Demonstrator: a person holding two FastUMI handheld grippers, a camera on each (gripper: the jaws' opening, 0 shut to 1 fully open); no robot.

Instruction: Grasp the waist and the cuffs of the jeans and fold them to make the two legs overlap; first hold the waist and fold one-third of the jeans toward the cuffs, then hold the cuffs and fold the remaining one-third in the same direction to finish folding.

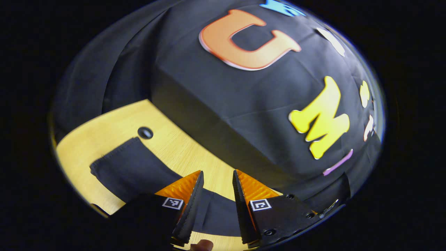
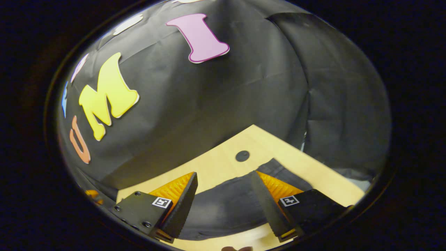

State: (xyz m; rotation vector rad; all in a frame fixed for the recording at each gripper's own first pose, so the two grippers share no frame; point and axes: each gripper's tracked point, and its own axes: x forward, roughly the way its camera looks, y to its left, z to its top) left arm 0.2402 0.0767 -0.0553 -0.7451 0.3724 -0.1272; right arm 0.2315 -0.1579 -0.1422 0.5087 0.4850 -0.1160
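— Counter [image 1: 195,153]: how many?
— One, wooden, with one dark round hole [image 1: 145,132].
— Jeans [image 1: 132,170]?
— One dark pair, flat on the counter, below both grippers.
— Grippers?
— Two: left gripper [image 1: 216,176] and right gripper [image 2: 224,177], fingers of each spread apart, holding nothing.

Item count, as observed. One pair of jeans [image 1: 132,170] is lying on the table, dark in colour, and is also appearing in the right gripper view [image 2: 223,205]. One wooden table [image 1: 104,132] is bearing it. One round dark hole [image 1: 145,132] is showing in the tabletop in the left gripper view; one such hole [image 2: 242,156] is showing in the right gripper view, and it cannot be told whether these are the same one. Two grippers are showing: one left gripper [image 1: 217,177] and one right gripper [image 2: 224,177], each presenting two fingers. Each gripper is carrying two square printed markers, one per finger.
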